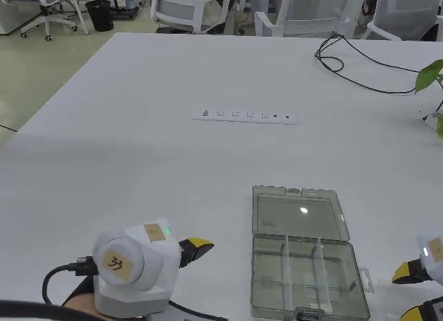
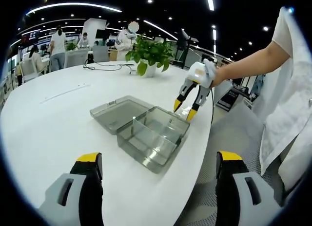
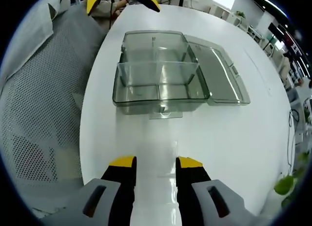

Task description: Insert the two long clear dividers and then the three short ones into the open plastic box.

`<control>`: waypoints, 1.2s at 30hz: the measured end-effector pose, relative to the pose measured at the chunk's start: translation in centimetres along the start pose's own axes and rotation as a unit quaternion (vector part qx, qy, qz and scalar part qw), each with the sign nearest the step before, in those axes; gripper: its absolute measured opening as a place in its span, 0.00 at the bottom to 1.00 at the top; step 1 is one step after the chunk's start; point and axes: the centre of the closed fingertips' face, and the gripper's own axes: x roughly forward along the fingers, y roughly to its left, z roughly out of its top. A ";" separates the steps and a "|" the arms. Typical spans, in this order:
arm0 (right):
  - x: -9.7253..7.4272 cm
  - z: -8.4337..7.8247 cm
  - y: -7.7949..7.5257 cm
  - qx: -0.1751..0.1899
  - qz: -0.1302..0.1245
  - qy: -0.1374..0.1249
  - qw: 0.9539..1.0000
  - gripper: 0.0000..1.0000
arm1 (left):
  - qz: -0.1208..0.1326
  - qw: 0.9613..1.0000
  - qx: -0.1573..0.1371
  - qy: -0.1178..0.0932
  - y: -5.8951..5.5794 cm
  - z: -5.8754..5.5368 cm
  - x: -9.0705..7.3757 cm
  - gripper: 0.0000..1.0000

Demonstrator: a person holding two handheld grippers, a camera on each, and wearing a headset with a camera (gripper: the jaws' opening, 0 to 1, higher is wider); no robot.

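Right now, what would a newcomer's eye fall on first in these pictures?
The open clear plastic box near the front edge of the white table, its lid laid flat behind it and two long dividers standing inside. Next, the yellow-tipped fingers of the left gripper, spread wide toward the box.

This is an open-plan office. A broad white bench [image 1: 138,148] has a flush strip of power sockets [image 1: 246,116] and a loose black cable [image 1: 353,61]. White swivel chairs [image 1: 187,6] and a black waste bin [image 1: 101,14] stand beyond. Long ceiling strip lights [image 2: 73,6], a potted green plant [image 2: 150,53] and people at distant desks [image 2: 58,46] complete it.
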 end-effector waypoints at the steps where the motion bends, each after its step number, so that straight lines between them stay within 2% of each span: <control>1: -0.5 0.4 -0.1 0.002 -0.007 -0.007 1.000 0.33 | 0.000 1.000 -0.001 -0.002 0.0 0.2 0.0 0.99; 7: -3.2 3.0 0.2 -0.004 -0.037 -0.041 0.998 0.33 | -0.002 1.000 -0.012 -0.017 -0.2 1.8 0.1 0.97; 14: -6.4 7.2 0.5 -0.020 -0.072 -0.074 0.994 0.33 | -0.017 0.997 -0.068 -0.038 -0.9 4.2 0.9 0.93; 17: -7.3 8.8 0.7 -0.030 -0.080 -0.082 0.993 0.33 | -0.032 0.994 -0.098 -0.034 -1.6 4.8 1.4 0.89; 18: -7.7 9.5 0.9 -0.035 -0.084 -0.084 0.992 0.33 | -0.036 0.994 -0.099 -0.038 -1.8 5.1 1.6 0.87; 20: -8.1 10.4 1.1 -0.043 -0.087 -0.088 0.991 0.33 | -0.047 0.989 -0.133 -0.044 -2.4 5.7 2.0 0.84; 21: -8.4 11.1 1.3 -0.045 -0.088 -0.091 0.991 0.33 | -0.056 0.984 -0.166 -0.040 -2.8 5.9 2.2 0.83; 22: -8.5 11.5 1.4 -0.047 -0.089 -0.093 0.991 0.33 | -0.062 0.980 -0.184 -0.039 -3.0 6.0 2.3 0.82; 23: -8.8 12.2 1.6 -0.052 -0.091 -0.097 0.990 0.33 | -0.070 0.978 -0.188 -0.055 -3.2 6.7 2.6 0.80; 24: -8.9 12.5 1.6 -0.054 -0.091 -0.098 0.990 0.33 | -0.072 0.977 -0.190 -0.059 -3.2 6.9 2.7 0.78; 27: -9.3 13.8 2.0 -0.062 -0.094 -0.102 0.988 0.33 | -0.093 0.964 -0.239 -0.065 -4.1 7.7 3.0 0.68; 31: -9.6 15.0 2.4 -0.069 -0.094 -0.108 0.987 0.33 | -0.108 0.957 -0.261 -0.069 -4.6 8.3 3.3 0.58; 34: -9.7 15.8 2.6 -0.080 -0.096 -0.107 0.986 0.33 | -0.128 0.948 -0.283 -0.069 -5.5 8.6 3.6 0.49; 36: -9.7 16.2 2.8 -0.085 -0.095 -0.108 0.986 0.33 | -0.141 0.944 -0.290 -0.069 -6.1 8.8 3.7 0.44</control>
